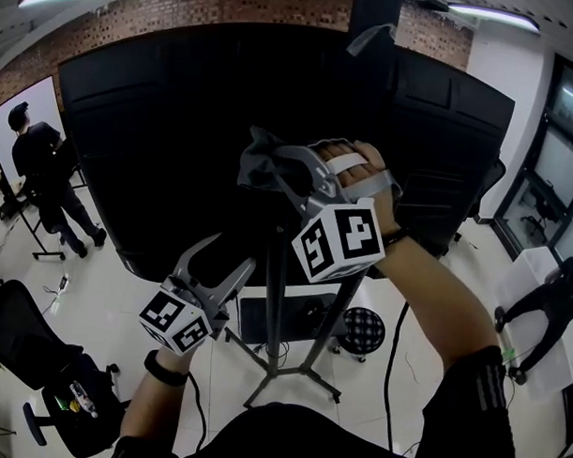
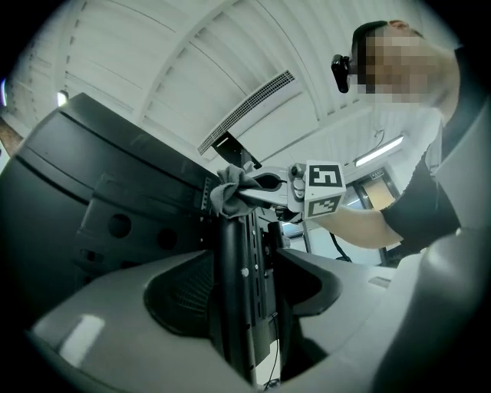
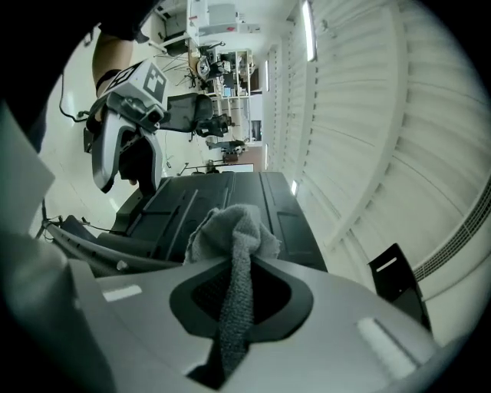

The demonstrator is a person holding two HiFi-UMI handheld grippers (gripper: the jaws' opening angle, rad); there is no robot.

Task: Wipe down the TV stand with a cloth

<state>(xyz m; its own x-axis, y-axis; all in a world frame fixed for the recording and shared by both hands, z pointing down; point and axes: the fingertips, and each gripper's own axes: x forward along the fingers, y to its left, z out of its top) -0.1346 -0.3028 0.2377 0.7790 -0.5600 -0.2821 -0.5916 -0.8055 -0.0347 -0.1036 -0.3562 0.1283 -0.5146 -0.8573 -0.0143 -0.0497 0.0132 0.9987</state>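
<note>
My right gripper [image 1: 268, 174] is clamped on a crumpled grey terry cloth [image 3: 232, 230], pressing it to the top of the black metal stand post [image 2: 232, 284]. The post stands behind the big black TV panel [image 1: 167, 144]. My left gripper [image 2: 247, 322] grips that post lower down. The cloth's tail end disappears between the right jaws.

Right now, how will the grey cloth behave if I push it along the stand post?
Probably floppy: the grey cloth bunches and folds past the shut jaws of the right gripper. Its looped terry surface should drag rather than slip on the stand post.
</note>
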